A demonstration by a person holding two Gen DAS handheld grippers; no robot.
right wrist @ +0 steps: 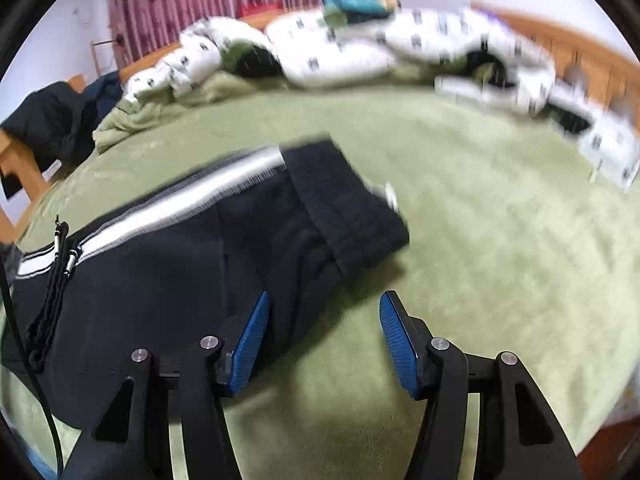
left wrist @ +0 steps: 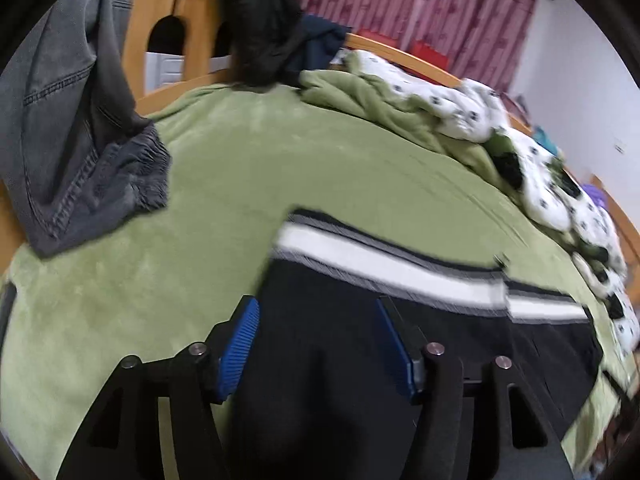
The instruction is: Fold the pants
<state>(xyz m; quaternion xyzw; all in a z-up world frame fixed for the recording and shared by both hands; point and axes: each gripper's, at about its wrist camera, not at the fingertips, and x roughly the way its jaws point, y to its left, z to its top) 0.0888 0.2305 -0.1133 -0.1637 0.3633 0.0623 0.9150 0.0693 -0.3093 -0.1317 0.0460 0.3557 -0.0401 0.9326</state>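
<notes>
Tongs of the left hand (left wrist: 316, 340) stand spread, with their blue ribbed pads (left wrist: 239, 346) apart and nothing pinched; the black fabric of the pants lies under and between them, but whether a pad touches it I cannot tell. Tongs of the right hand (right wrist: 324, 340) are spread in the same way, over the edge of the pants and the green plush bed cover (right wrist: 480, 240), and they hold nothing. The black pants with a white and grey side stripe (right wrist: 180, 264) lie folded on the bed, the dark ribbed cuff (right wrist: 352, 220) on top and a black drawstring (right wrist: 56, 280) at the waist end. Further back a grey denim garment (left wrist: 76, 140) hangs at the bed edge, and a crumpled white patterned quilt (right wrist: 340, 48) lies along the far side.
</notes>
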